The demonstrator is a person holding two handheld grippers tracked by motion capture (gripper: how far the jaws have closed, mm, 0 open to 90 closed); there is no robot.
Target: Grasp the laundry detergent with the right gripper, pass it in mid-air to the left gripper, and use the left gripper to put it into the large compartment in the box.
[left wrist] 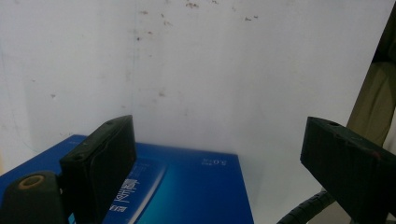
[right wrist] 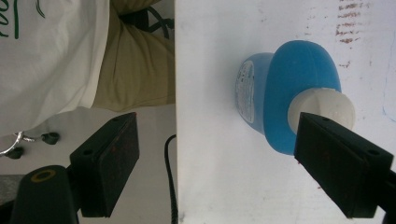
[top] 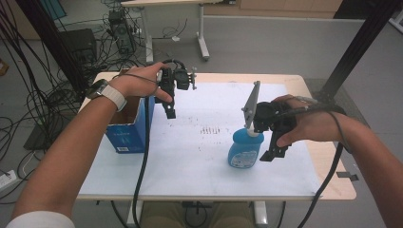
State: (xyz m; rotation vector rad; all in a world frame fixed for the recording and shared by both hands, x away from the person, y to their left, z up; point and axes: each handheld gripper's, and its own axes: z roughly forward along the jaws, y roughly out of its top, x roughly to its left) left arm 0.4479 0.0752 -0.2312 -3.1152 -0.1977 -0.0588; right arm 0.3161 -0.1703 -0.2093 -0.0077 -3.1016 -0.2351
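A blue bottle point(top: 244, 151) with a white cap point(top: 253, 134) stands upright on the white sheet point(top: 199, 156), right of centre. My right gripper point(top: 274, 151) hangs just to its right, jaws pointing down and open, nothing pinched. In the right gripper view the bottle point(right wrist: 280, 88) is seen from above, its cap point(right wrist: 322, 108) just beyond the right jaw of my gripper point(right wrist: 217, 121). An open blue box point(top: 127, 129) stands at the table's left. My left gripper point(top: 169, 113) hovers to the right of it, open and empty. In the left gripper view, the box point(left wrist: 191, 191) lies below the open gripper point(left wrist: 219, 130).
The wooden table's right edge point(top: 332, 166) is bare beside the sheet. Black frame posts point(top: 354, 52) rise at the back right and back left. Cables and equipment point(top: 116, 33) clutter the floor behind. Each gripper's cable point(top: 142, 161) trails over the near edge.
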